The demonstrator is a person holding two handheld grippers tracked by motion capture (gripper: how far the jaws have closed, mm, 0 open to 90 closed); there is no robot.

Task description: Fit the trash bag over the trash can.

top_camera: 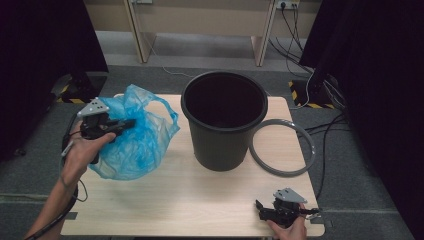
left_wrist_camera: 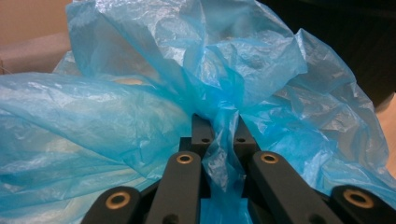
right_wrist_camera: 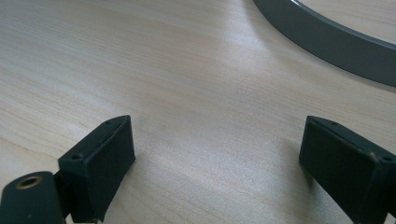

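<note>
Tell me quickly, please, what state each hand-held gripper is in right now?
Left hand-held gripper: closed on the blue bag.
Right hand-held gripper: open, holding nothing, over the table.

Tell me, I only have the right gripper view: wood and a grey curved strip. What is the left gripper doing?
Observer: The left gripper is shut on a blue plastic bag, pinching a gathered fold.
Operator: What is that grey strip?
Observer: A loose grey ring lying flat on the table, right of a black bucket.
Operator: Anything in the bucket?
Observer: Its inside looks dark; I cannot tell. The bag is outside it, to its left.
</note>
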